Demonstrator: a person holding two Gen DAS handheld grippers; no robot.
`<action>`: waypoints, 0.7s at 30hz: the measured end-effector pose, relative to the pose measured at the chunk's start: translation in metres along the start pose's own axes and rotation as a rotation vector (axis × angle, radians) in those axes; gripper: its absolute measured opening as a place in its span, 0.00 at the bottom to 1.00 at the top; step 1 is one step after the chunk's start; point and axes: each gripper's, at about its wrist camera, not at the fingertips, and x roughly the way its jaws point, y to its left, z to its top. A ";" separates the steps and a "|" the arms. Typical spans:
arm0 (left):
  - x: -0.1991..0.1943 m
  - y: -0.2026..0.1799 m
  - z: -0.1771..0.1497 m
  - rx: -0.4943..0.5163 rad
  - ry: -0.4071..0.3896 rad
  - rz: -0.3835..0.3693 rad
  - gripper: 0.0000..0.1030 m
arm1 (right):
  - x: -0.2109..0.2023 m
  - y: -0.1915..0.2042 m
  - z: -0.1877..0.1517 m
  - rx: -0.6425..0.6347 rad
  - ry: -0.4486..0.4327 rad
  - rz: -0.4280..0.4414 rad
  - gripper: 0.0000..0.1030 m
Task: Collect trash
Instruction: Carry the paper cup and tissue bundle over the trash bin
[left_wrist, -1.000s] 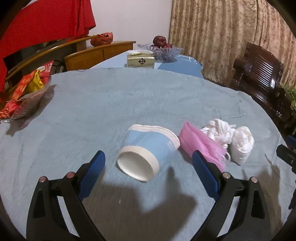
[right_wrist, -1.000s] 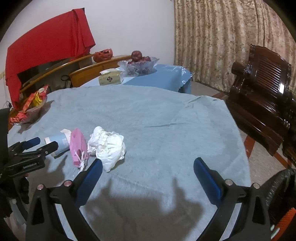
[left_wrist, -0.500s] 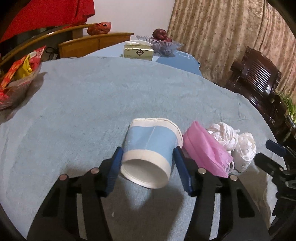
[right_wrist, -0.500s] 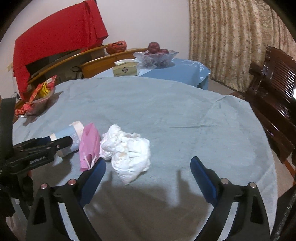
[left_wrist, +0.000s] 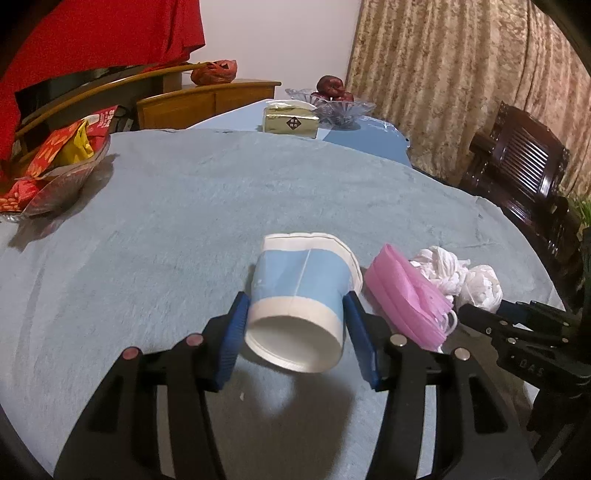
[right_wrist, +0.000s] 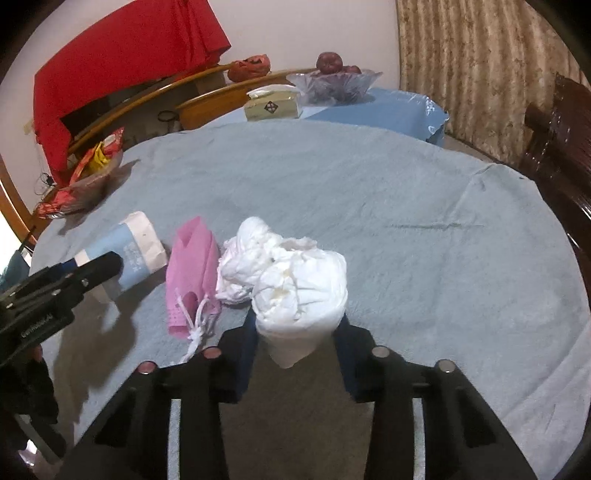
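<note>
The left tongs (left_wrist: 295, 332) are gripping the cup (left_wrist: 301, 295) at its base end, pads pressing both sides. The cup is lying on its side on the bench (left_wrist: 184, 221), its long axis running straight away from the tongs, rim pointing far. The right tongs (right_wrist: 297, 339) are pinching the tissue wad (right_wrist: 295, 280) by its near end. The pink mask (right_wrist: 190, 273) is lying flat between cup and wad, free, nearer the right tongs.
</note>
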 end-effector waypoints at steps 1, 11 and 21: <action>-0.002 0.000 0.000 -0.002 -0.003 0.002 0.49 | -0.001 0.000 0.000 -0.003 -0.001 -0.001 0.35; -0.034 -0.021 0.002 0.014 -0.051 -0.007 0.49 | -0.047 -0.006 0.000 0.016 -0.061 0.002 0.35; -0.073 -0.053 0.007 0.053 -0.106 -0.028 0.49 | -0.095 -0.013 -0.003 0.033 -0.109 -0.013 0.35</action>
